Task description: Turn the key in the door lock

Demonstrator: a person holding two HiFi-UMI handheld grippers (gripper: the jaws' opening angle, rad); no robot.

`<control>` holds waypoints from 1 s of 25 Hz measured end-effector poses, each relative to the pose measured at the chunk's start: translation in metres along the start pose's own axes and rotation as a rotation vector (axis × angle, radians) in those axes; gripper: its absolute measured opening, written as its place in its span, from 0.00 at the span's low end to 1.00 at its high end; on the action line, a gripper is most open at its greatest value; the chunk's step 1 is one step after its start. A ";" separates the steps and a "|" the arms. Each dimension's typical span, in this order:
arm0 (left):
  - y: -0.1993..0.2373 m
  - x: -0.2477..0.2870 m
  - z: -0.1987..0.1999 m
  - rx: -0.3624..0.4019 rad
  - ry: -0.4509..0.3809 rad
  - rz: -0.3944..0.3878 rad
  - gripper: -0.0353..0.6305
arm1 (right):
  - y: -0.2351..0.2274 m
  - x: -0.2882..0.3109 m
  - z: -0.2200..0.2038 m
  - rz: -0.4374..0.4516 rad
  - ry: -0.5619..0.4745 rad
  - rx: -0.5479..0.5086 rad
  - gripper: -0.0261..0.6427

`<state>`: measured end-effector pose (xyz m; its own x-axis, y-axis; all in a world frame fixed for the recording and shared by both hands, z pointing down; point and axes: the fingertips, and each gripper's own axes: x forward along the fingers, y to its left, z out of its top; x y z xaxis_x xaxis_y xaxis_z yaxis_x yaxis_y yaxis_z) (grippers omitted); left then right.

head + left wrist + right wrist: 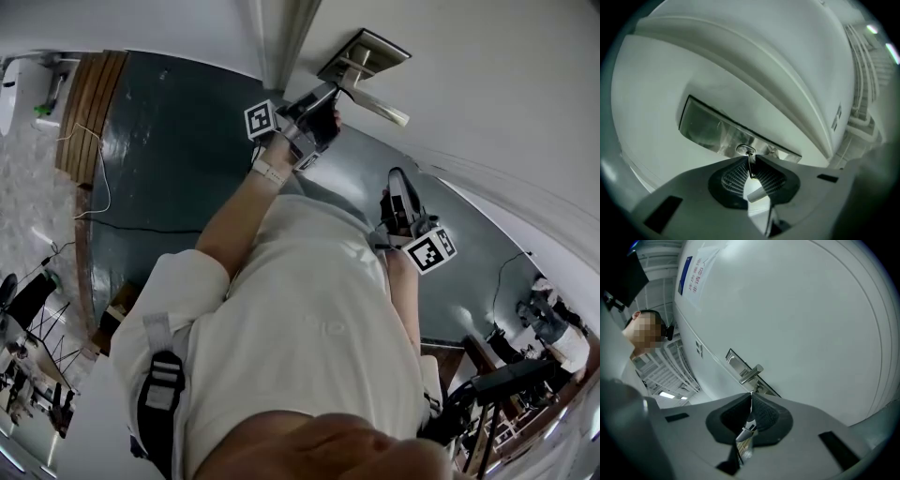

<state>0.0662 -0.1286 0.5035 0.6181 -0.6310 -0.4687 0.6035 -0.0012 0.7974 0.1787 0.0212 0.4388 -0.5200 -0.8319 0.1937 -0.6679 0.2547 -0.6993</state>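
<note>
A white door (487, 84) carries a metal lock plate (367, 52) with a lever handle (382, 107). My left gripper (330, 96) reaches up to the plate just under the handle. In the left gripper view a thin key (749, 165) sticks out of the round keyhole (745, 150) in the plate (712, 126), and my left gripper (751, 159) is shut on it, ribbed pads pressing both sides. My right gripper (397, 178) hangs lower, away from the door. Its jaws (751, 395) are shut with nothing between them, aimed toward the handle (751, 374).
The door's edge and frame (277, 37) stand just left of the lock. Dark floor (169, 150) lies below, with a wooden strip and a cable (89, 122) at the left. Tripods and gear (37, 347) stand at both lower sides. A paper notice (696, 270) hangs on the door.
</note>
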 end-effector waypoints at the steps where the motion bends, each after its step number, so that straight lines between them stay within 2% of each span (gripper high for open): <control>1: 0.000 0.000 0.000 0.034 0.007 0.025 0.12 | 0.000 -0.001 0.000 0.002 -0.001 0.001 0.07; 7: -0.005 -0.001 0.001 0.192 0.013 0.142 0.13 | 0.001 -0.004 0.001 0.013 -0.016 0.016 0.07; 11: -0.010 0.001 0.002 0.344 0.050 0.230 0.14 | 0.004 -0.004 0.003 0.022 -0.017 0.017 0.07; 14: -0.013 0.002 0.002 0.412 0.072 0.278 0.14 | 0.005 -0.003 0.003 0.027 -0.013 0.015 0.07; 16: -0.013 0.002 0.002 0.374 0.070 0.273 0.14 | 0.005 -0.004 0.003 0.032 -0.010 0.016 0.07; 21: -0.011 -0.002 0.007 0.091 -0.008 0.126 0.14 | 0.006 -0.004 0.002 0.039 -0.002 0.016 0.07; 25: -0.011 -0.004 0.004 -0.121 -0.061 -0.032 0.13 | 0.003 -0.006 0.003 0.032 -0.003 0.015 0.07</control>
<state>0.0553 -0.1297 0.4982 0.5677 -0.6784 -0.4663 0.6811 0.0690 0.7289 0.1815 0.0261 0.4337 -0.5394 -0.8250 0.1687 -0.6426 0.2738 -0.7156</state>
